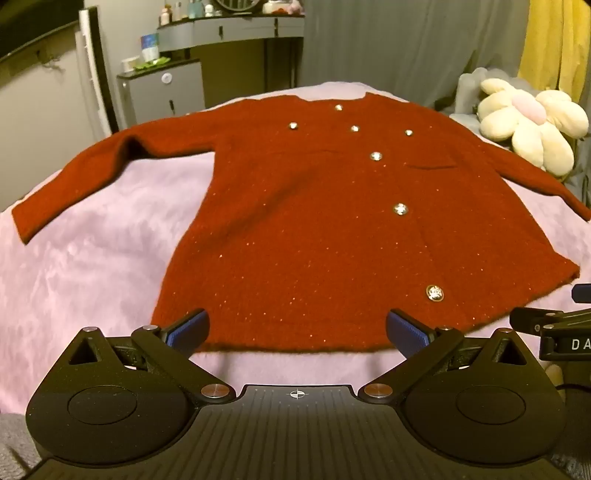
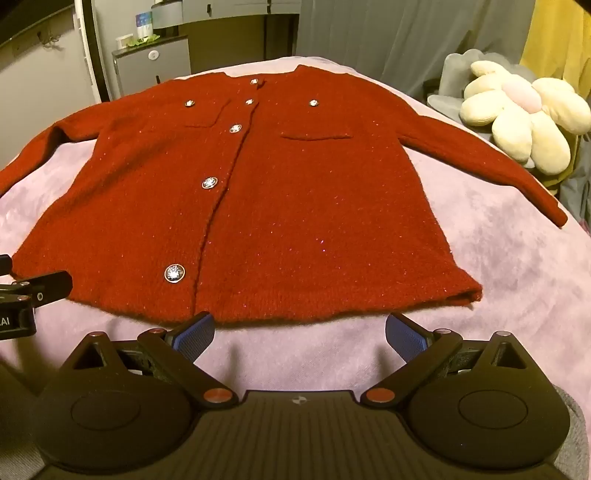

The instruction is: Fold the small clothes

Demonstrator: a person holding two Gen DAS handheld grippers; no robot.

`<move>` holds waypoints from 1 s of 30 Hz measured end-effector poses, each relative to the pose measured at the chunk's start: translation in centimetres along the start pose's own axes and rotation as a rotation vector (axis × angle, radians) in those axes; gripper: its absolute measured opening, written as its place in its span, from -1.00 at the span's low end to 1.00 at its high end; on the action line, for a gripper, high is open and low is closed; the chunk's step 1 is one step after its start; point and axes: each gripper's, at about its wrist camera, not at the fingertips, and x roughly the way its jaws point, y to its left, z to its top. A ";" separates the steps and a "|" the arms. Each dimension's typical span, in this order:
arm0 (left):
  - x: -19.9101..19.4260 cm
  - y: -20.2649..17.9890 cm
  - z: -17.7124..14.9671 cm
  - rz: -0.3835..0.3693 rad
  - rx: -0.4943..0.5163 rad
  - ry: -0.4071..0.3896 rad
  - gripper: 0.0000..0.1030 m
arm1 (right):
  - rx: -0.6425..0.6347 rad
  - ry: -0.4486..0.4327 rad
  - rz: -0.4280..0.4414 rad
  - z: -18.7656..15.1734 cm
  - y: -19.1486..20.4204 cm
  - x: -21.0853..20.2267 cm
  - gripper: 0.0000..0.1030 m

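Observation:
A dark red knit cardigan with shiny metal buttons lies flat, front up, on a pink blanket, both sleeves spread out. It also shows in the right wrist view. My left gripper is open and empty, its blue-padded fingers just above the cardigan's near hem. My right gripper is open and empty, just short of the hem over the blanket. Each gripper shows at the edge of the other's view.
A cream flower-shaped plush cushion lies at the bed's far right, also in the right wrist view. A grey cabinet and a dresser with bottles stand beyond the bed. A yellow curtain hangs at the right.

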 end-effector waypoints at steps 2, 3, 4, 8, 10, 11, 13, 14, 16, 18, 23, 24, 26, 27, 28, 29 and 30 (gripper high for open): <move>0.0 0.0 0.0 -0.002 0.001 0.000 1.00 | 0.000 0.000 0.000 0.0 0.0 0.1 0.92; 0.0 0.0 0.0 -0.002 0.002 -0.001 1.00 | -0.001 0.001 -0.001 0.0 0.0 0.1 0.92; 0.0 0.0 0.0 -0.002 0.003 -0.001 1.00 | -0.002 0.001 -0.001 0.0 0.0 0.1 0.92; 0.0 0.0 0.0 -0.003 0.000 0.001 1.00 | -0.004 0.003 -0.004 0.1 0.0 0.2 0.92; 0.0 0.0 0.0 -0.002 0.000 0.001 1.00 | -0.004 0.004 -0.004 0.2 0.0 0.3 0.92; 0.0 0.0 0.0 -0.002 0.000 0.001 1.00 | 0.001 -0.003 0.001 0.1 -0.1 -0.3 0.92; -0.1 -0.1 -0.1 -0.002 0.002 -0.001 1.00 | 0.001 -0.003 0.001 0.1 -0.1 -0.3 0.92; -0.1 -0.1 -0.1 -0.002 0.002 -0.001 1.00 | 0.002 -0.004 0.000 -0.1 0.0 -0.2 0.92; 0.0 0.0 0.0 -0.003 0.000 0.002 1.00 | 0.001 -0.004 0.000 -0.1 0.2 -0.2 0.92; 0.0 0.0 0.0 -0.004 0.000 0.002 1.00 | 0.002 -0.004 -0.001 -0.1 0.2 -0.3 0.92; 0.0 0.0 0.0 -0.004 0.000 0.003 1.00 | 0.007 -0.006 0.001 0.0 -0.1 -0.1 0.92; 0.0 0.0 0.0 -0.004 0.001 0.003 1.00 | 0.006 -0.006 0.002 0.0 -0.1 -0.1 0.92; 0.0 -0.1 0.0 -0.005 0.001 0.003 1.00 | 0.007 -0.006 0.002 0.0 -0.1 -0.1 0.92; -0.1 -0.1 0.0 -0.005 0.001 0.002 1.00 | 0.007 -0.006 0.002 0.0 -0.1 -0.1 0.92; -0.1 -0.2 0.0 -0.006 0.001 0.003 1.00 | 0.007 -0.006 0.002 0.0 -0.1 -0.1 0.92; 0.0 0.0 0.0 -0.004 -0.001 0.004 1.00 | 0.007 -0.006 0.003 0.0 -0.1 -0.1 0.92; 0.0 0.0 0.0 -0.005 -0.001 0.004 1.00 | 0.007 -0.006 0.002 0.0 -0.1 -0.1 0.92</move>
